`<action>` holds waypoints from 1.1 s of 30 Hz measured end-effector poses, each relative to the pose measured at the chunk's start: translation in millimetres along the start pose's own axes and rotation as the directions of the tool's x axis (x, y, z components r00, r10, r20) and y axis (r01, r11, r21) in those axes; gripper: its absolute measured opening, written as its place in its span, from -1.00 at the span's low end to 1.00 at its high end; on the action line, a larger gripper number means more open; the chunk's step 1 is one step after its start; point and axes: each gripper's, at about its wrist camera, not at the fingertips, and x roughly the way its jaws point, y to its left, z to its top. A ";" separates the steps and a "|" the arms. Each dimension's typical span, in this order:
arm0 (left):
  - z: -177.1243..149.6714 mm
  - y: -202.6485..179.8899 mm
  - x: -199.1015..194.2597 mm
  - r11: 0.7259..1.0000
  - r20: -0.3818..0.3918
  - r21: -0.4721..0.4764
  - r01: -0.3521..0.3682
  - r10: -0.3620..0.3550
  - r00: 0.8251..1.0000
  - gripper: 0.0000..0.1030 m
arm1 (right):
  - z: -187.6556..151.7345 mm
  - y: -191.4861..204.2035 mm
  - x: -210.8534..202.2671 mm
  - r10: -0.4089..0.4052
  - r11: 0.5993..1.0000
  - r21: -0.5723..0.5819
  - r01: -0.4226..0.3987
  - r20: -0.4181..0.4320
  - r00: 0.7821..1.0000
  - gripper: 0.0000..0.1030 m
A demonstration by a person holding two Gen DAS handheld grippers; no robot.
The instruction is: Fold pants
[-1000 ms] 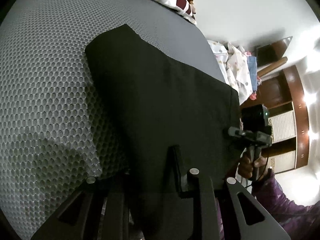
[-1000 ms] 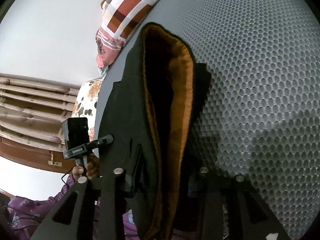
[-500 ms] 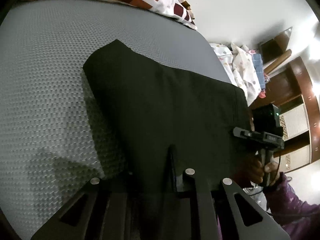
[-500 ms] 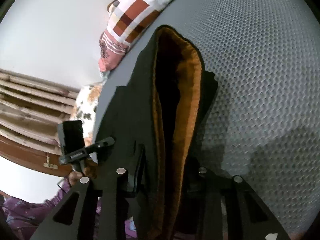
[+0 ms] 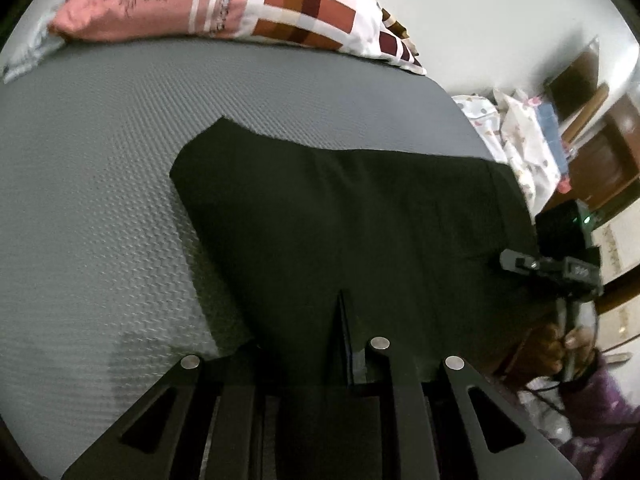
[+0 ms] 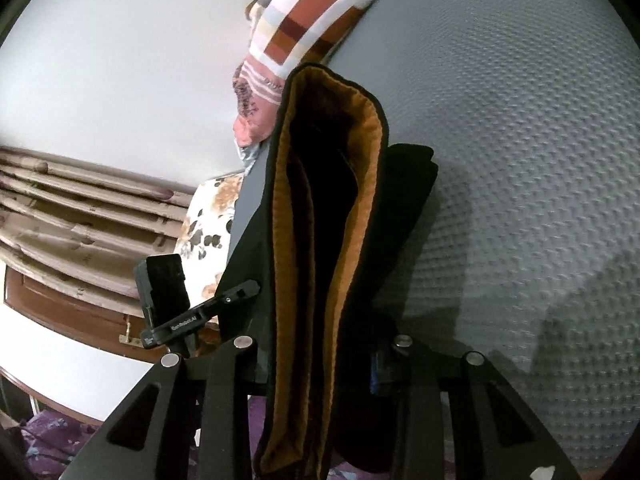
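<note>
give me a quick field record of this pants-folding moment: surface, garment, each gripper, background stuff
surface: grey textured mattress
garment: black pants with orange lining, near edge lifted, far part on the mattress
left gripper: shut on the pants edge
right gripper: shut on the bunched waistband, lining facing the camera
background: patchwork pillow at the far end of the mattress
person: a hand in a purple sleeve on the right gripper's handle

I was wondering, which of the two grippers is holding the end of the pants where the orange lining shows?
The right gripper: the orange-lined opening of the pants shows there, while the left gripper holds plain black cloth.
</note>
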 end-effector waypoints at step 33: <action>18.2 30.5 -51.0 0.995 0.151 -0.031 -0.099 0.103 0.983 -0.71 | 34.2 50.6 46.3 0.027 0.994 -0.107 -0.033 -0.055 0.998 -0.40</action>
